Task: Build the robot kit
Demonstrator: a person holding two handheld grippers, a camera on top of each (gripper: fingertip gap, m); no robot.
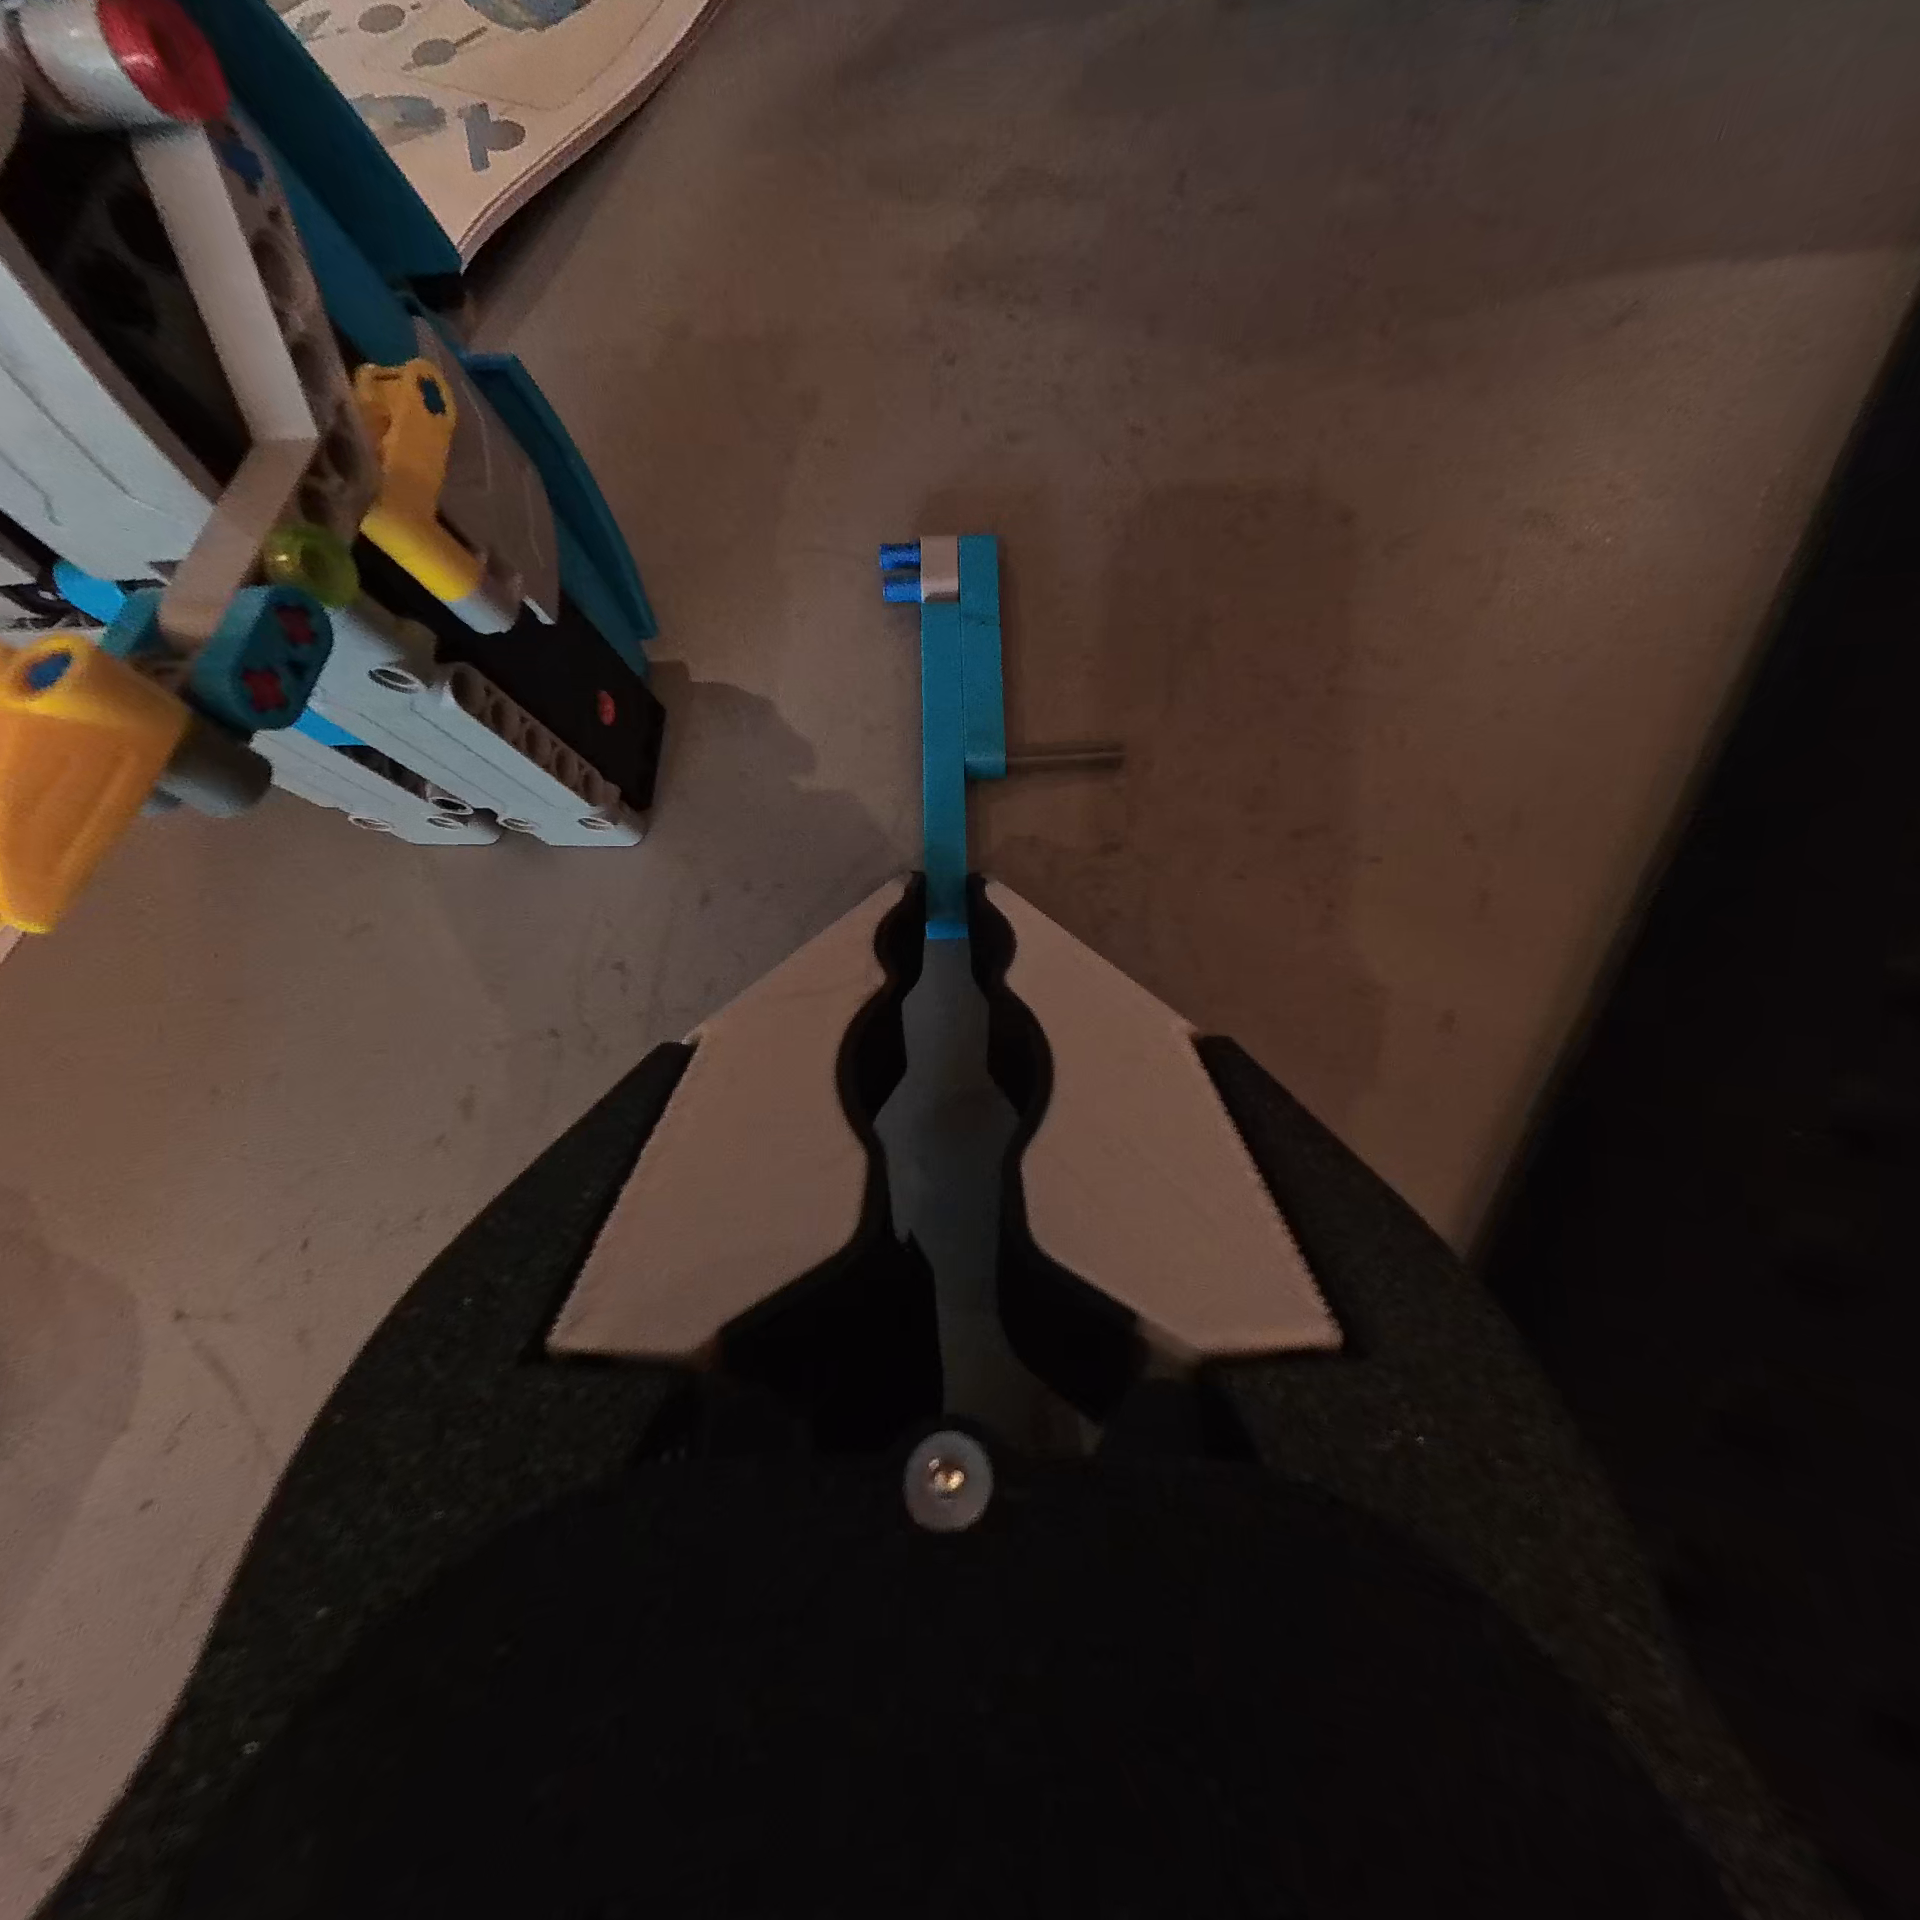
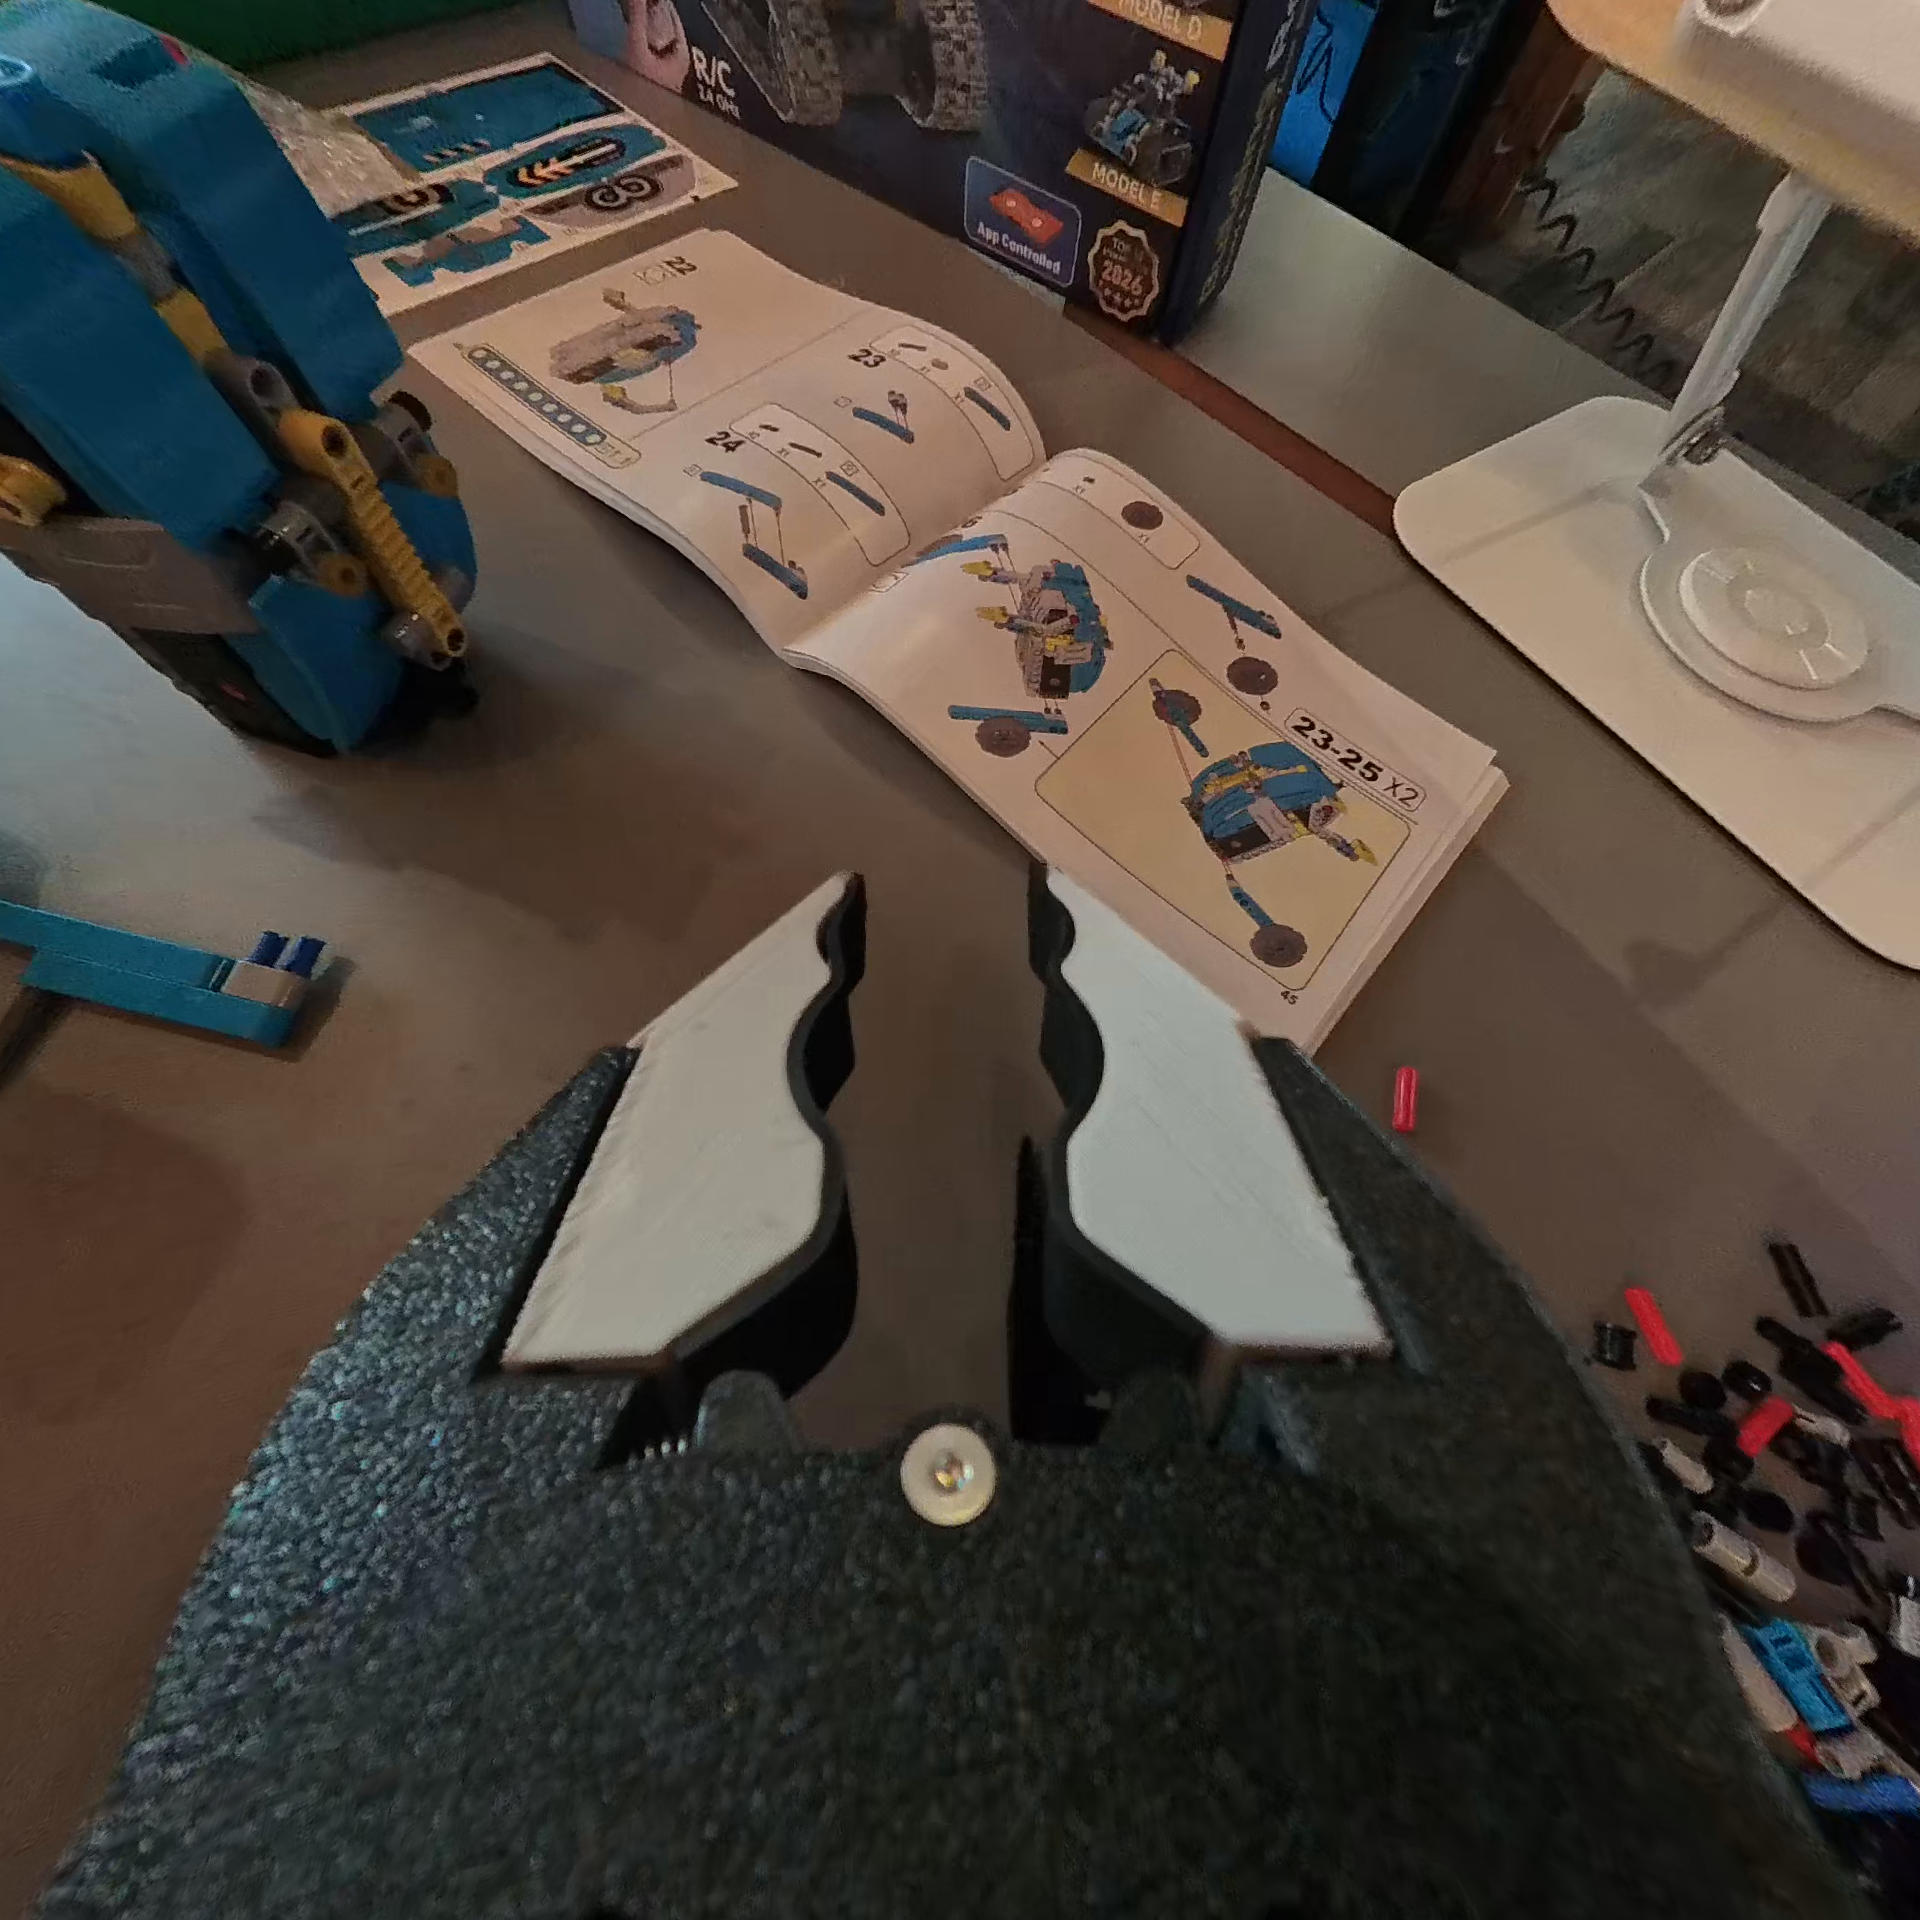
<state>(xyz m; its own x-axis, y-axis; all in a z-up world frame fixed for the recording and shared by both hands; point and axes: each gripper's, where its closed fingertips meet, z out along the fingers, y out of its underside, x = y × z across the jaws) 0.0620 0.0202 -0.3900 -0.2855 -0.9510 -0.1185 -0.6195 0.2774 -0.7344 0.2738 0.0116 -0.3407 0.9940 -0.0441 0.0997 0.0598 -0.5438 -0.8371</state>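
My left gripper [image 1: 945,883] is shut on the near end of a long blue beam assembly [image 1: 958,686]. The assembly has two dark blue pins [image 1: 896,574] and a grey piece at its far end, and a thin grey axle [image 1: 1070,756] sticks out to its right. It also shows at the left edge of the right wrist view [image 2: 156,977]. A partly built blue, grey and yellow brick model [image 1: 312,582] stands left of it and shows in the right wrist view [image 2: 208,416]. My right gripper [image 2: 945,914] is open and empty above the table, near the open instruction booklet [image 2: 935,582].
A pile of small black, red and white parts [image 2: 1787,1455] lies at the right, with a lone red pin [image 2: 1405,1097] near the booklet. A sticker sheet [image 2: 520,177], a dark product box [image 2: 1039,156] and a white lamp base [image 2: 1683,623] stand at the back. The table edge [image 1: 1662,831] runs at the right. Some 20 cm of space lies between my two pairs of fingers. My right gripper is the nearer one to the lone red pin [image 2: 1405,1097]: about 12 cm, against 35 cm.
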